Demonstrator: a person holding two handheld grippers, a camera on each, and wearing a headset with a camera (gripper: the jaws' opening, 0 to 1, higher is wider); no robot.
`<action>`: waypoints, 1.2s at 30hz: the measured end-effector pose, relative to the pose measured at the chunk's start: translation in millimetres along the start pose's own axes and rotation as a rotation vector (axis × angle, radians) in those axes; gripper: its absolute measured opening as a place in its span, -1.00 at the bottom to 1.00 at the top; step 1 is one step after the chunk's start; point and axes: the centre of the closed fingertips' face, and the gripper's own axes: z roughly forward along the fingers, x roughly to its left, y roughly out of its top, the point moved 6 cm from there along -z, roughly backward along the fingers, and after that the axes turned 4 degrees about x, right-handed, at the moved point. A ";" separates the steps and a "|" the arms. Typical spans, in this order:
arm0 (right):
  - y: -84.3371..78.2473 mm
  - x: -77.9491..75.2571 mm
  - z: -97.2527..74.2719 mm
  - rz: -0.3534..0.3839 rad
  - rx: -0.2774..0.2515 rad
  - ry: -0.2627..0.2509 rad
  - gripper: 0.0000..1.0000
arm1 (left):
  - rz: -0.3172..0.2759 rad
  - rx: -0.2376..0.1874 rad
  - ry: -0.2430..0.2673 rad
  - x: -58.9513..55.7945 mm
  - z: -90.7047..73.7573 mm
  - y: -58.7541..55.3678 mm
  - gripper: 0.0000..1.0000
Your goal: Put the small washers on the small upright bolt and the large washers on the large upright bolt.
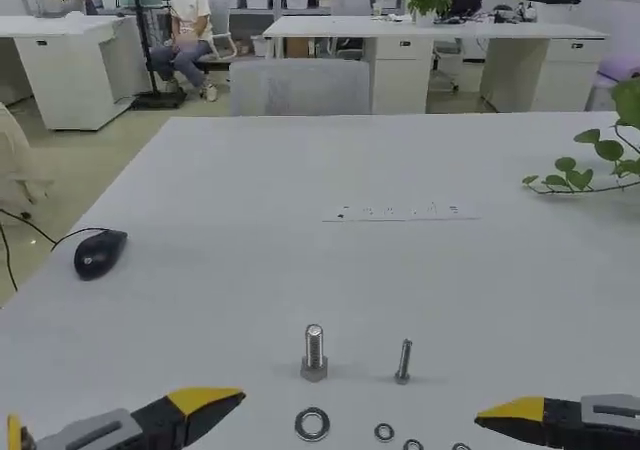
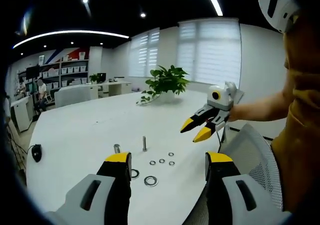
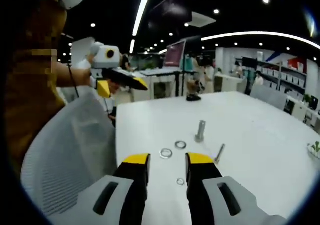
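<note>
**Washers all loose on the bench, both claws empty**

Both bolts stand upright on the white bench [image 1: 480, 300]. The fat silver large bolt [image 1: 314, 353] is on the left, and the skinny silver small bolt [image 1: 403, 362] is near it on the right, not touching it.

All the washers lie flat between the bolts and the near edge. The two large silver ring washers [image 3: 180, 144] sit side by side in front of the large bolt. The small silver washers [image 2: 162, 160] are in a loose scatter of four in front of the small bolt. They're pretty close to that near edge, where a grey mesh-backed chair [image 2: 255, 155] sits.

There's loads of open bench beyond the bolts. A black computer mouse [image 1: 100, 252] is well off to the left, and a leafy green sprig [image 1: 585, 170] pokes in on the far right.

The yellow-tipped left claw [image 2: 169, 160] is spread wide with nothing in it. The yellow-tipped right claw [image 3: 168, 161] has a narrower gap between its jaws, also with nothing in it. In the head view they come in from the bottom corners, one each side of the washers. Both are held up off the bench and touch nothing.
</note>
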 end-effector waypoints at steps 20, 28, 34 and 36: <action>0.2 -1.9 3.1 -0.005 0.008 0.008 -0.40 | -0.002 -0.012 0.004 5.1 0.6 1.3 0.17; -1.7 -4.4 4.0 -0.006 0.022 0.018 -0.40 | -0.007 -0.001 0.008 5.5 3.7 2.0 0.17; -3.3 -7.1 6.1 -0.005 0.030 0.027 -0.40 | -0.009 -0.002 0.007 6.4 6.6 3.7 0.17; -3.3 -7.6 6.9 -0.007 0.032 0.031 -0.40 | -0.011 -0.005 0.004 7.0 7.2 3.9 0.17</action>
